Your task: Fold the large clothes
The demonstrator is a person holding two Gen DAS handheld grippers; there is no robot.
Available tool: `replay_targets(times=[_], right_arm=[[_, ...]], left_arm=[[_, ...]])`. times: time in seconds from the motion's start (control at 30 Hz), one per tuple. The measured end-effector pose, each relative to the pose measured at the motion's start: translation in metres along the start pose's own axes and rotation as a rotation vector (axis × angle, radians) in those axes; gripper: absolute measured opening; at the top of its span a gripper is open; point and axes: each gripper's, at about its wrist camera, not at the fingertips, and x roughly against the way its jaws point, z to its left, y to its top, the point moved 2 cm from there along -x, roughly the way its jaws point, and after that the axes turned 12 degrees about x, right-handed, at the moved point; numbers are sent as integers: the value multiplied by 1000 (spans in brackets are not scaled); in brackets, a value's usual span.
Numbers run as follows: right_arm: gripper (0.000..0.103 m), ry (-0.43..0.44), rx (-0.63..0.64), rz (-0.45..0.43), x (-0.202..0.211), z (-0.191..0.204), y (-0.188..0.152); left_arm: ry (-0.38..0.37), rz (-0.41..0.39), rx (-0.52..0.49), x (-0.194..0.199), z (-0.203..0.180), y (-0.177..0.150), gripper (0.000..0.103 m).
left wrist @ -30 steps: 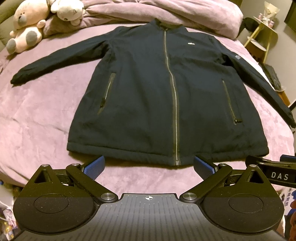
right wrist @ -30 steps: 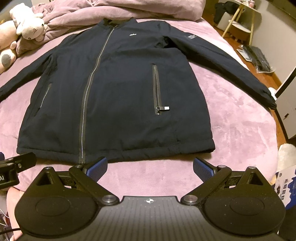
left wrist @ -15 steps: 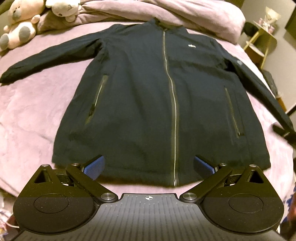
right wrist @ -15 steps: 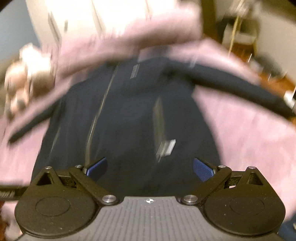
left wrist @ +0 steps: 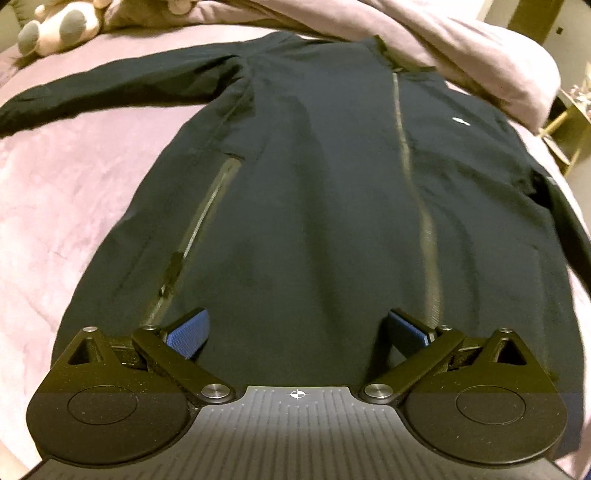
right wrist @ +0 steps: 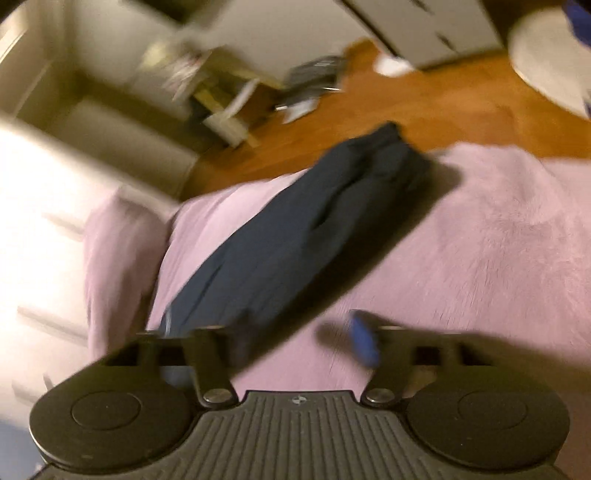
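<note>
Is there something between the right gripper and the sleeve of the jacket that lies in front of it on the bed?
Nothing visible. The right gripper is open over the pink blanket, and the dark sleeve runs away from its left finger, with only bare blanket around. The picture is blurred.

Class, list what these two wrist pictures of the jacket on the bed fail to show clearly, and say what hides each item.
1. Jacket hem, left wrist view: hidden behind the left gripper.
2. Jacket's right sleeve, right wrist view: motion blur; its upper end is hidden by the right gripper.
3. Plush toy, left wrist view: cut off by the top edge.
4. Floor clutter, right wrist view: too blurred to identify.
</note>
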Motion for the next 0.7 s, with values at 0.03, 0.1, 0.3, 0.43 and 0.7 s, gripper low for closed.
replay_targets(times=[0.03, 0.1, 0.3, 0.43, 0.7], right_arm=[[45, 7, -45, -4, -7, -6, 4], [45, 24, -110, -41, -13, -18, 12], [41, 8, -207, -98, -26, -31, 21], [26, -88, -37, -96, -24, 5, 32], [24, 226, 785, -118, 13, 218, -45]], left_arm=[[4, -6, -8, -3, -1, 1, 103], [8, -16, -30, -6, -3, 2, 103], [-19, 40, -6, -19, 7, 5, 103], [-74, 70, -1, -19, 17, 8, 103], [-126, 76, 15, -6, 24, 12, 103]])
